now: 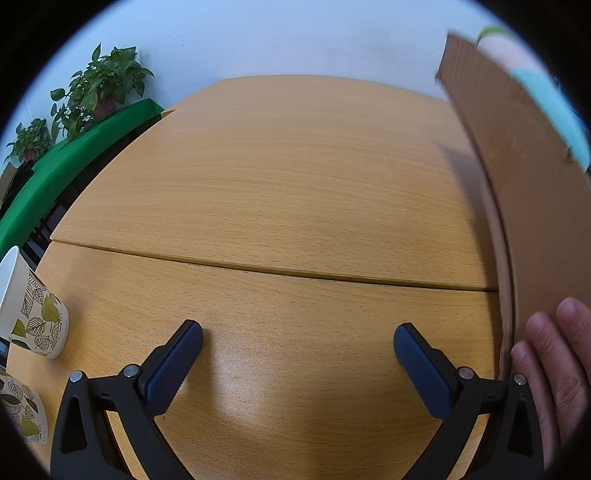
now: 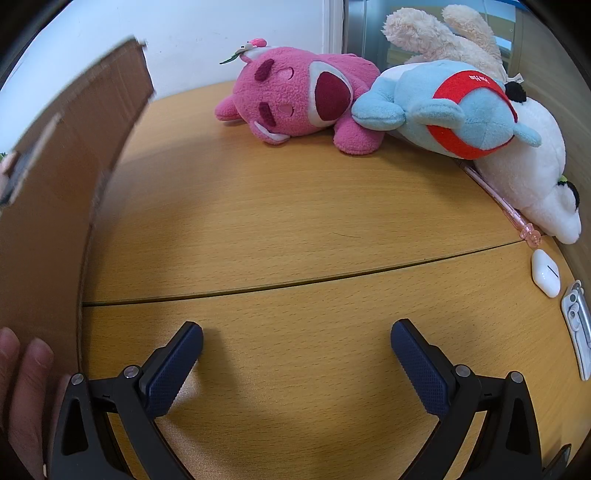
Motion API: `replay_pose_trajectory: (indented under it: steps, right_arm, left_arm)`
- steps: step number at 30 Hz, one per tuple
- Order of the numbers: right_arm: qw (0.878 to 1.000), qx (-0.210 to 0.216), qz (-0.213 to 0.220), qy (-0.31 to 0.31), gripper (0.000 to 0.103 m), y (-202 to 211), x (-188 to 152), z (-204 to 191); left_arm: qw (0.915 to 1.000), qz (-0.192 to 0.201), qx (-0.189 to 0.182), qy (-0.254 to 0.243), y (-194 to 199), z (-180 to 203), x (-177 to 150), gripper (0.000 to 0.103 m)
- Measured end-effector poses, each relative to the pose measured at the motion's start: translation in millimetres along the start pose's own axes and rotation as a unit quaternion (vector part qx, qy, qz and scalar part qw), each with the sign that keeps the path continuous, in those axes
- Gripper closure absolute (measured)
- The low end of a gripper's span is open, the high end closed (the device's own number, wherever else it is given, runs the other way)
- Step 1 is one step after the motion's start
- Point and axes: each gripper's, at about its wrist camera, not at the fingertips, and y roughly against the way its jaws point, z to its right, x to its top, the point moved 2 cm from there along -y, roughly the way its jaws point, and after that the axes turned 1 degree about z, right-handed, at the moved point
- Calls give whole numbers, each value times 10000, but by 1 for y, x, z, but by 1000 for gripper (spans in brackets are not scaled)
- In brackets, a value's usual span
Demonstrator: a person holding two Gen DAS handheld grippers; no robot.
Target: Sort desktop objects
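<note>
the left gripper [image 1: 298, 341] hangs over bare wooden table [image 1: 280, 177] with its jaws spread wide and nothing between them. a cardboard sheet [image 1: 517, 177] stands on edge at its right, with a bare hand [image 1: 554, 369] resting fingers against its near end. two leaf-patterned paper cups [image 1: 33, 314] sit at the far left edge, and potted plants [image 1: 99, 88] stand on a green-covered bench [image 1: 74, 158] beyond. the right gripper [image 2: 296, 341] is likewise wide apart and empty, low over the table. the same cardboard stands at its left, blurred, so its far end is hard to read. at the back right lie a pink plush [image 2: 295, 99], a blue plush [image 2: 454, 110] leaning on it, a white plush [image 2: 535, 177] and a cream plush [image 2: 443, 33] behind. a pink pen [image 2: 502, 199] lies just beside the white plush, with a white earbud case [image 2: 546, 273] near its tip and a white clip-like item [image 2: 580, 325] at the edge.
</note>
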Motion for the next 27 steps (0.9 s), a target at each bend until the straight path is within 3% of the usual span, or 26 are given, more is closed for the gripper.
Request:
replay_pose_trajectory:
  steps: [27]
  right_arm:
    - [10000, -12, 9, 0, 0, -2, 2, 0]
  left_arm:
    - [10000, 3, 1, -2, 0, 0, 0, 0]
